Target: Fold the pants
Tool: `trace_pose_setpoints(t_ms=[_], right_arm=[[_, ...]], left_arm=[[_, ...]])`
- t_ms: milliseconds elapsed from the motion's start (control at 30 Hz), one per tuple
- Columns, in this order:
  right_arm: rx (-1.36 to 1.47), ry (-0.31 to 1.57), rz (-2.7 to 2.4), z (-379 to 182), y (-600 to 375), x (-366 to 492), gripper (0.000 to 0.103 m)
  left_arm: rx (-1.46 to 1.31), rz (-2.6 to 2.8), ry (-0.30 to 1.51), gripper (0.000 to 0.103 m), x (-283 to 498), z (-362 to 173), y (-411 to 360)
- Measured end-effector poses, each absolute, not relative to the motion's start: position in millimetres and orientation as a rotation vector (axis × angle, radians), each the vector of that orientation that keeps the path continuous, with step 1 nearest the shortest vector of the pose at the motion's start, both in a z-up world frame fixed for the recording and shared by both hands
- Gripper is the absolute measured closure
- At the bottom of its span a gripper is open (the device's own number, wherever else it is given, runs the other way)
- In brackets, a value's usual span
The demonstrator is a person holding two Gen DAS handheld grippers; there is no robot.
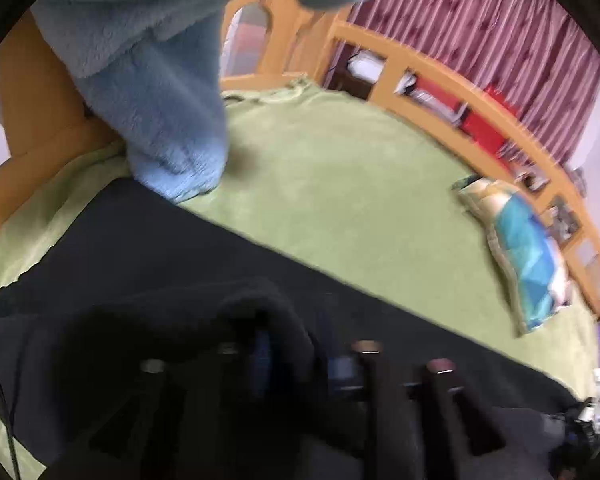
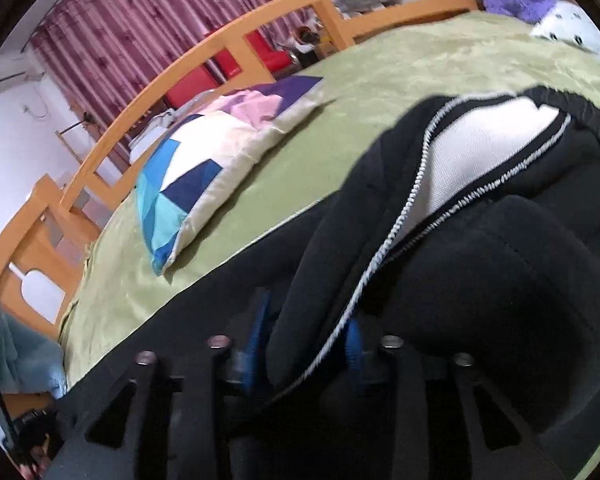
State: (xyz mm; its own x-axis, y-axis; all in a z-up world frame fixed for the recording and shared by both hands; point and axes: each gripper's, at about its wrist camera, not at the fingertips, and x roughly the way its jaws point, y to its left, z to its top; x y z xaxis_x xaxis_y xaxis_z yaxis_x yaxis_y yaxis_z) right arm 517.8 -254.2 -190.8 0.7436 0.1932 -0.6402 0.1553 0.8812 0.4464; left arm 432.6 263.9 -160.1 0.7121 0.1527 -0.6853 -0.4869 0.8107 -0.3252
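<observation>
I see the black pants (image 2: pixel 480 280) on the green bed (image 2: pixel 340 128), soft n floppy, light, not slippery. My right claw (image 2: pixel 306 344) pinches a thick fold by the waistband. Left claw (image 1: pixel 296 360) w/ cloth in it, can't tell if it's pinching. Best hold: thick hems

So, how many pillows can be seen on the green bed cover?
1. The patchwork pillow lies on the green cover beside the wooden rail, beyond the black pants. Others may be hidden outside the views.
</observation>
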Motion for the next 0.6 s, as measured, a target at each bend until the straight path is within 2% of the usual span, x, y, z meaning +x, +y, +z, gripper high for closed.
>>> trace_pose_setpoints(t_ms=[67,367,600], right_arm=[[0.468,0.732,0.036,-184.0,-247.4,513.2,0.043],[0.371,0.792,0.141,-162.4,-237.4,492.2,0.043],[0.316,0.983,0.313,-192.4,-204.5,504.2,0.044]], left_arm=[[-0.549,0.292,0.656,0.033,426.8,-151.4,261.0],[-0.501,0.216,0.692,0.030,429.7,-135.7,240.3],[-0.447,0.187,0.903,0.031,447.1,-154.8,231.9]])
